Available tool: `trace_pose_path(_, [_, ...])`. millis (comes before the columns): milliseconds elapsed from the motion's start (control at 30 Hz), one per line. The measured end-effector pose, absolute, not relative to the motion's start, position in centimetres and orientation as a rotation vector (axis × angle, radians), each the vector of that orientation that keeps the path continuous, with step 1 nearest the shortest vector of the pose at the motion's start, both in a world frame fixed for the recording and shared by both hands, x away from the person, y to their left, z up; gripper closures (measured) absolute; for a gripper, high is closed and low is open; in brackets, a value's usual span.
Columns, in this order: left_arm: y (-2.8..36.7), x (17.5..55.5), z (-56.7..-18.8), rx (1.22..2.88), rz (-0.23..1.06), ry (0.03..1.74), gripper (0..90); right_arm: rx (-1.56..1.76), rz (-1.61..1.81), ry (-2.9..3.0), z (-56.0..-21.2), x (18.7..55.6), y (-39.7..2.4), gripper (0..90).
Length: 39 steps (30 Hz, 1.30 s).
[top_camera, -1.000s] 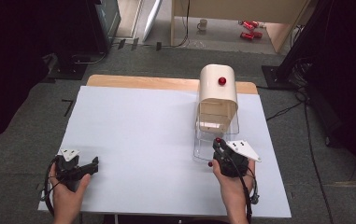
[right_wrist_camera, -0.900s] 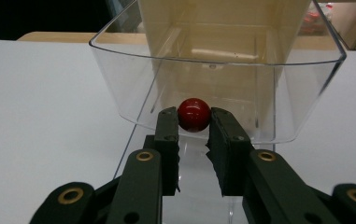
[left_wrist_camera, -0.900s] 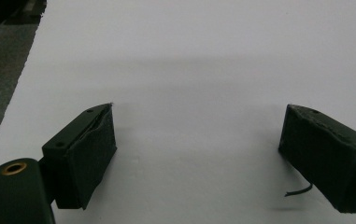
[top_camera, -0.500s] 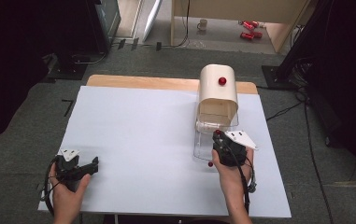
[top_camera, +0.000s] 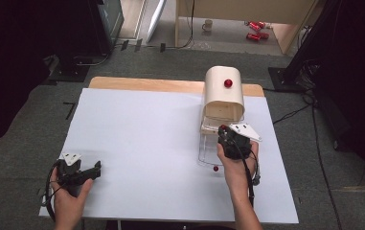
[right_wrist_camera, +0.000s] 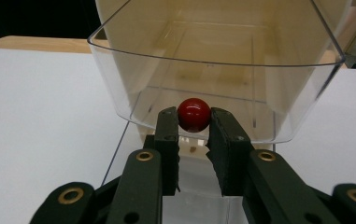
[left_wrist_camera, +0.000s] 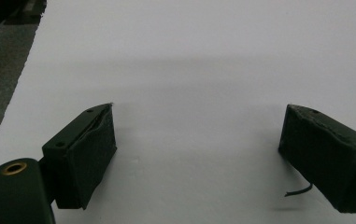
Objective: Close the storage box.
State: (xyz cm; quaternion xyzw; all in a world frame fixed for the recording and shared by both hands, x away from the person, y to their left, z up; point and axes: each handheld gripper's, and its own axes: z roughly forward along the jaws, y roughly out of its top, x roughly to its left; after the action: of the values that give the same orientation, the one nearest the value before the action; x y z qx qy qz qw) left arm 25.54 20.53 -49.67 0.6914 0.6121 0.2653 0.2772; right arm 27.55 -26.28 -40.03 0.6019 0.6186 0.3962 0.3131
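The R claw (right_wrist_camera: 194, 126) is clamped on a red knob (right_wrist_camera: 194, 114) – both pads are pressed against its sides, seen in the right gripper view. The knob is fixed to the lower front edge of a clear curved cover (right_wrist_camera: 213, 60), and that cover is held lifted off the table (top_camera: 137, 134), partway between flat and shut, just in front of the cream box (top_camera: 223, 96) at the table's far right.

Through the cover the box interior can be seen; nothing is made out inside it, apart from a small dark speck on the floor. A second red knob (top_camera: 228, 83) sits on top of the box, untouched. From the high view a clear panel (top_camera: 206, 153) is seen lying flat on the table below the R claw, w/ a small red bead (top_camera: 215, 168) at its near edge, just beside the hand.

The L claw (left_wrist_camera: 196, 135) is spread wide w/ nothing between its pads – it is parked low over bare table at the near left corner, well apart from the box.

Progress, as judged: the knob has been reached and gripped, so approx. the first half is done. The cover's swing is in hand but not finished; it is yet to be brought to its end stop and let go. Whether it is meant to end up open or shut cannot be told.
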Motion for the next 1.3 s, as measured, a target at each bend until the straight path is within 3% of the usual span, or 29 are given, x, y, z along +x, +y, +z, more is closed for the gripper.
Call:
trace_pose_path(767, [20.5,25.5,-49.7,1.855,0.713,1.644,11.1,1.586,1.020,1.633,-40.0,29.9,-26.5,74.1])
trace_pose_path(900, [20.5,25.5,-49.7,1.856,0.713,1.644,11.1,1.578,1.080,1.657,-40.0,29.1,-26.5,61.0])
trace_pose_path(1000, [20.5,25.5,-49.7,1.857,0.713,1.644,11.1,1.566,1.089,1.672,-40.1,28.5,-26.4,58.6])
trace_pose_path(1200, [20.5,25.5,-49.7,1.854,0.713,1.644,11.1,1.552,1.113,1.715,-40.6,25.7,-26.1,44.0])
trace_pose_path(1300, [20.5,25.5,-49.7,1.854,0.713,1.644,11.1,1.548,1.114,1.719,-40.8,24.8,-25.9,42.8])
